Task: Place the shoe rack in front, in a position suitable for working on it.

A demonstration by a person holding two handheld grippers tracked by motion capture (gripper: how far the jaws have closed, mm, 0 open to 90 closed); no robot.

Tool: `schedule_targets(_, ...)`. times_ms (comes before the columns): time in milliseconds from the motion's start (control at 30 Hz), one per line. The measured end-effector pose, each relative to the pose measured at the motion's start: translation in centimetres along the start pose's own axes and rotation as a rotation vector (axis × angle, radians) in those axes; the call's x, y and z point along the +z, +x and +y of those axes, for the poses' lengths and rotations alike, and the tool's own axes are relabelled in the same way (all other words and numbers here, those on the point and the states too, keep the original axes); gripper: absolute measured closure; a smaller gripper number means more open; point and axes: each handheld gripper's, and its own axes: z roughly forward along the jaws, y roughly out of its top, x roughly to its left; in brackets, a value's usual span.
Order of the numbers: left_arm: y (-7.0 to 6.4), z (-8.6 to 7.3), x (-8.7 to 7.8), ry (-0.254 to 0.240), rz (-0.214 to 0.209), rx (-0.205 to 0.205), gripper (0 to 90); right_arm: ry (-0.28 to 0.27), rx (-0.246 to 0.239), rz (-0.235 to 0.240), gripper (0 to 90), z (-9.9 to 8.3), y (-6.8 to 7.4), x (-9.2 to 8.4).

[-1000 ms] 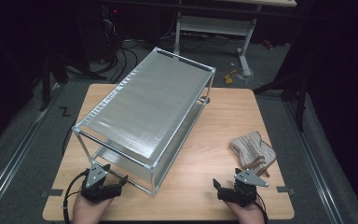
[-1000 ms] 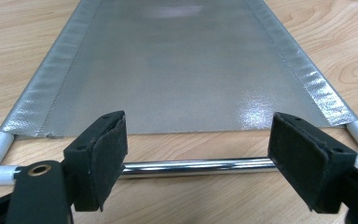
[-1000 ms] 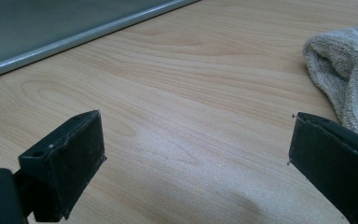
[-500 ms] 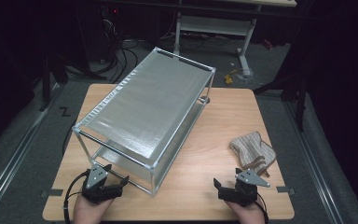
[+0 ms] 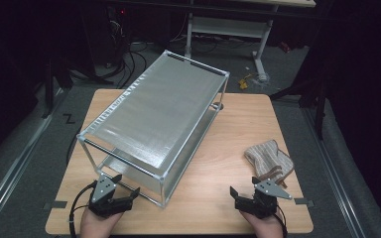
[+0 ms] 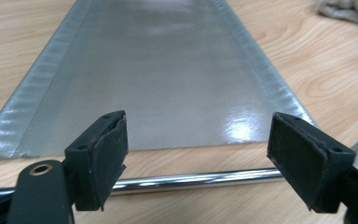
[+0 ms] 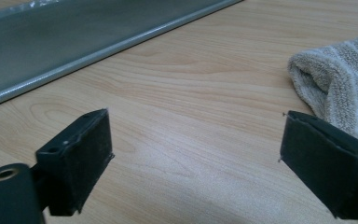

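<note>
Nothing has moved: left claw (image 5: pixel 113 198) and right claw (image 5: pixel 254 197) still wide open, empty, by rack (image 5: pixel 154 124) and towel (image 5: pixel 269 161) on the bench (image 5: pixel 238 129)

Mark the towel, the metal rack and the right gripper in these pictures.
towel (image 5: pixel 269 159), high view, on the middle of the folded cloth.
rack (image 5: pixel 158 114), high view, on its grey top shelf.
right gripper (image 5: pixel 245 191), high view, midway between its open fingertips.
</note>
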Motion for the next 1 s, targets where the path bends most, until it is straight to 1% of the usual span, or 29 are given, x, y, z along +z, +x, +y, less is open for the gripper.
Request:
schedule_targets(67, -0.1, 0.1, -0.1, -0.004, -0.007, 0.001, 20.3, 0.002, 0.002, 0.0, 2.8, 0.1, 0.0, 0.0)
schedule_targets(100, -0.5, 0.3, -0.2, -0.013, -0.02, 0.007, 20.2, 0.006, 0.004, 0.003, 1.0, 0.1, 0.1, 0.0)
schedule_targets(133, -0.7, 0.4, -0.3, -0.019, -0.026, 0.014, 20.0, 0.0, 0.002, 0.005, 1.0, 0.2, 0.1, 0.0)
schedule_targets(200, -1.2, 0.6, -0.5, -0.031, -0.04, 0.02, 20.0, -0.004, 0.0, -0.007, 1.2, 0.2, 0.2, -0.1)
schedule_targets(300, -1.9, 1.0, -0.7, -0.05, -0.061, 0.029, 19.9, -0.002, -0.006, 0.006, 2.4, 0.4, 0.3, -0.2)
schedule_targets(333, -1.9, 1.0, -0.7, -0.05, -0.061, 0.029, 19.8, -0.002, -0.006, 0.006, 2.4, 0.4, 0.3, -0.2)
schedule_targets(367, -2.5, 1.2, -0.8, -0.059, -0.081, 0.033, 19.8, 0.001, -0.014, 0.015, 3.1, 0.5, 0.5, -0.2)
schedule_targets(400, -2.5, 1.2, -0.8, -0.059, -0.081, 0.033, 19.8, 0.001, -0.014, 0.015, 3.1, 0.5, 0.5, -0.2)
schedule_targets(433, -3.0, 1.4, -0.9, -0.063, -0.099, 0.044, 19.8, 0.012, -0.021, 0.016, 5.7, 0.4, 0.7, 0.0)
schedule_targets(467, -3.0, 1.4, -0.9, -0.063, -0.099, 0.044, 19.8, 0.016, -0.02, 0.015, 6.4, 0.4, 0.8, 0.1)
schedule_targets(500, -3.3, 1.5, -0.9, -0.065, -0.107, 0.048, 19.8, 0.019, -0.02, 0.016, 6.8, 0.3, 0.8, 0.2)
schedule_targets(533, -3.8, 1.7, -1.0, -0.073, -0.125, 0.049, 19.8, 0.022, -0.02, 0.021, 6.9, 0.3, 0.8, 0.2)
schedule_targets(600, -4.0, 1.8, -1.0, -0.075, -0.131, 0.056, 19.8, 0.024, -0.02, 0.024, 6.9, 0.3, 0.9, 0.3)
schedule_targets(633, -4.5, 2.0, -1.1, -0.081, -0.146, 0.061, 19.8, 0.018, -0.024, 0.026, 7.9, 0.2, 0.9, 0.3)
schedule_targets(667, -4.5, 2.0, -1.1, -0.081, -0.146, 0.061, 19.9, 0.018, -0.024, 0.026, 7.9, 0.2, 0.9, 0.3)
schedule_targets(700, -4.9, 2.2, -1.3, -0.092, -0.164, 0.061, 20.1, 0.009, -0.017, 0.026, 8.9, 0.2, 0.8, 0.3)
schedule_targets(733, -4.9, 2.2, -1.3, -0.092, -0.164, 0.061, 20.5, 0.009, -0.017, 0.026, 8.9, 0.2, 0.8, 0.3)
schedule_targets(767, -5.3, 2.5, -1.4, -0.103, -0.186, 0.056, 21.4, 0.005, -0.015, 0.026, 9.9, 0.2, 0.7, 0.3)
schedule_targets(800, -5.3, 2.5, -1.4, -0.103, -0.186, 0.056, 22.4, 0.005, -0.015, 0.026, 9.9, 0.2, 0.7, 0.3)
schedule_targets(833, -5.9, 2.7, -1.4, -0.107, -0.217, 0.057, 23.8, 0.003, -0.005, 0.024, 10.9, 0.2, 0.6, 0.3)
schedule_targets(867, -6.3, 2.8, -1.4, -0.108, -0.231, 0.061, 25.0, 0.003, -0.002, 0.023, 11.2, 0.2, 0.6, 0.3)
schedule_targets(900, -6.7, 3.0, -1.3, -0.107, -0.238, 0.072, 27.3, 0.003, 0.002, 0.023, 11.7, 0.1, 0.6, 0.3)
schedule_targets(1000, -7.8, 3.4, -1.4, -0.121, -0.239, 0.101, 39.2, 0.004, 0.002, 0.024, 12.0, 0.1, 0.6, 0.3)
